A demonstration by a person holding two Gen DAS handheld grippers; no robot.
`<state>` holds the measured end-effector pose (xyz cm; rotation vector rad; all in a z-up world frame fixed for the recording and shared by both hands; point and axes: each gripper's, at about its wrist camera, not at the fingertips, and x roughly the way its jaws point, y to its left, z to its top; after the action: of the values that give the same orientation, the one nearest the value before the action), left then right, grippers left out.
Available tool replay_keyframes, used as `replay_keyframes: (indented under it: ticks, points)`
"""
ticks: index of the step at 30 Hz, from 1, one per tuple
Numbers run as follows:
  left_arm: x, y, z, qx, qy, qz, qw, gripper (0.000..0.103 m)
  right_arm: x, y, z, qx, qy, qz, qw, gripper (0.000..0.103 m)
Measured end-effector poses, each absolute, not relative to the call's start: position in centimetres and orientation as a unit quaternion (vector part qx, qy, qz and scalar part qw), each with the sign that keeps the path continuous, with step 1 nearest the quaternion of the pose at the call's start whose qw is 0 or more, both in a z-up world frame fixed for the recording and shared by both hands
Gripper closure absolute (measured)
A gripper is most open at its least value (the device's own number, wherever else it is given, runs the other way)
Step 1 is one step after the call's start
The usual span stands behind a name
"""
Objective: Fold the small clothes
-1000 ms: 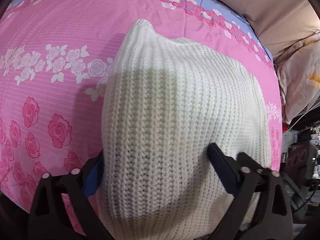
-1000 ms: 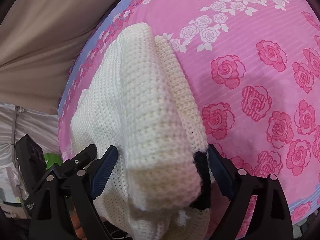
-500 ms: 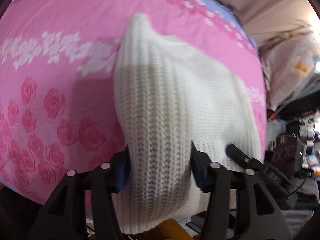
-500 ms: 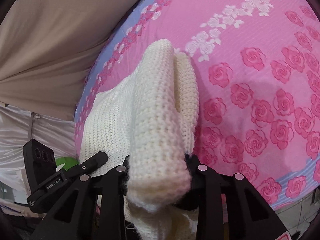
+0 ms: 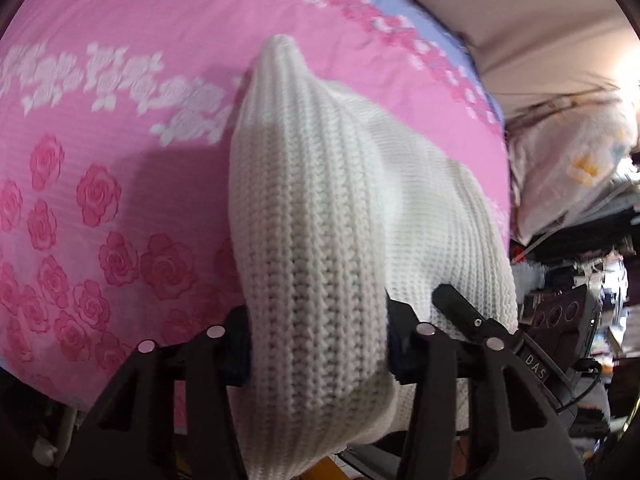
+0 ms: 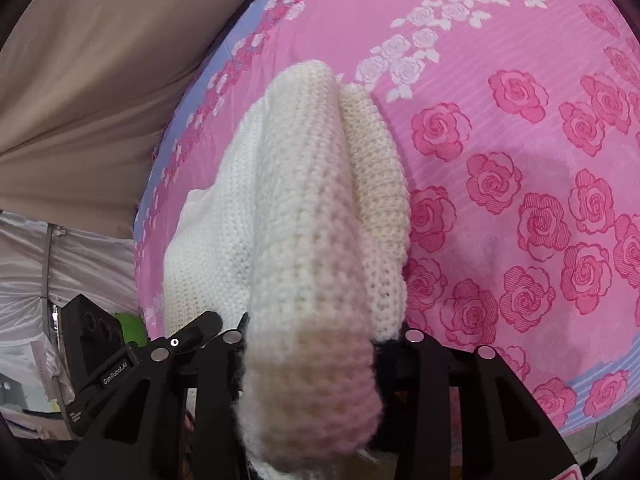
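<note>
A cream-white knitted sweater point(image 5: 320, 208) lies on a pink rose-print bedsheet point(image 5: 100, 100), its near edge lifted. My left gripper point(image 5: 318, 344) is shut on a bunched fold of the sweater's near edge. In the right wrist view the sweater point(image 6: 304, 208) runs away from me in thick folds, and my right gripper point(image 6: 316, 356) is shut on its near end, beside a bit of black trim point(image 6: 384, 348). The other gripper shows at each view's edge: the right gripper point(image 5: 480, 328) and the left gripper point(image 6: 160, 356).
The bedsheet point(image 6: 520, 140) has a blue floral border at the far edge. A beige curtain point(image 6: 80, 100) hangs behind the bed. A pale pillow or bag point(image 5: 572, 168) and dark clutter sit off the bed's right side. A green object point(image 6: 130, 328) lies below the bed's edge.
Both grippers have closed from open onto the sweater's near edge, bunching it, and have lifted it a little off the bed.
</note>
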<state>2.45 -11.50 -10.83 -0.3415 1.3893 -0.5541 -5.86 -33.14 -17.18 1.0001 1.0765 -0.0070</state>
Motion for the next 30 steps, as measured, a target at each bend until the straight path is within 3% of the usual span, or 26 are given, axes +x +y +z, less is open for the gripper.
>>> replay_keyframes:
  ticks: [8,19,30]
  points:
    - [0.3,-11.9,1.1,-0.097,0.534,-0.344,0.766,0.058,-8.2,-31.0,-5.2,0.367,0.418,0.003,0.831,0.070]
    - [-1.4,-5.6,17.2,-0.084,0.335,-0.424,0.837,0.057,-11.6,-28.0,11.4,0.275,0.228,0.022,0.934,0.070]
    - [-1.4,2.3,26.3,-0.076,0.181,-0.440,0.876,0.057,-10.7,-21.5,22.3,0.197,0.070,0.092,0.973,0.069]
